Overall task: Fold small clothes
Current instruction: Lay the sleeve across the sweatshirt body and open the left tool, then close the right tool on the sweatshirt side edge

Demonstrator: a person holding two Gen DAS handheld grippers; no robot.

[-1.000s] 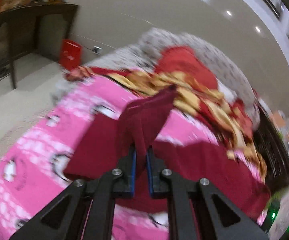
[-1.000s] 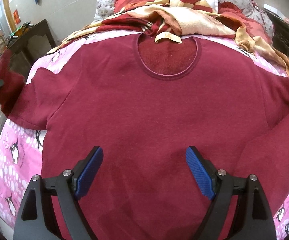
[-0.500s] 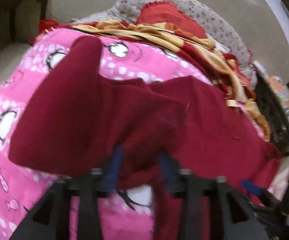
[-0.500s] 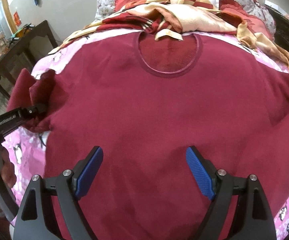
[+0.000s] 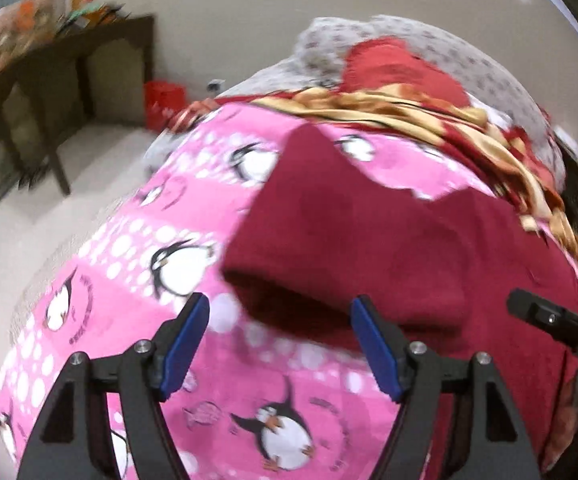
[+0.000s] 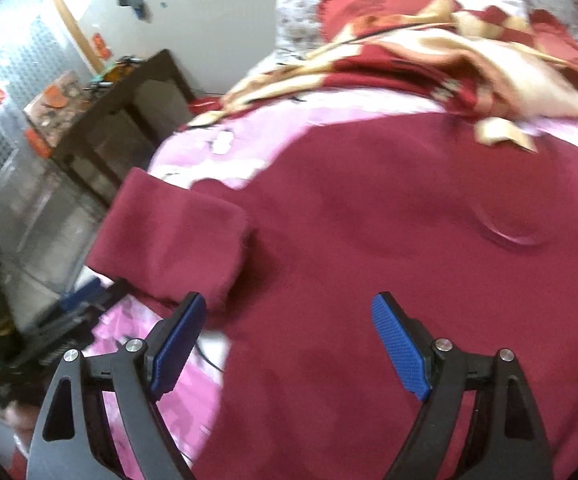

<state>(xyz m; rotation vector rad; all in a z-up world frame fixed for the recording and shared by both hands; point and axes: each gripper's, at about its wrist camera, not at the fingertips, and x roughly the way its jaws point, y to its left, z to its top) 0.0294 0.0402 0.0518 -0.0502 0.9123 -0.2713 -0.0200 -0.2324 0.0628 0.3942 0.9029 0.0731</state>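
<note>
Pink penguin bedspread (image 5: 129, 280) – folded sleeve (image 6: 169, 236), both grippers (image 5: 279, 340) (image 6: 289, 344) agape

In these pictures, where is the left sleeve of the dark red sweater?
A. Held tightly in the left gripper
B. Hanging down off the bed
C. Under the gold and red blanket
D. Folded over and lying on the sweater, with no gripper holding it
D: the sleeve lies folded on the sweater, and the left gripper is open with nothing in it.

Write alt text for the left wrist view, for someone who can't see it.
The open left gripper hovers over a pink penguin-print sheet, just short of a maroon sweater's folded-in sleeve. A red and gold blanket is heaped behind, with a dark table at left.
</note>
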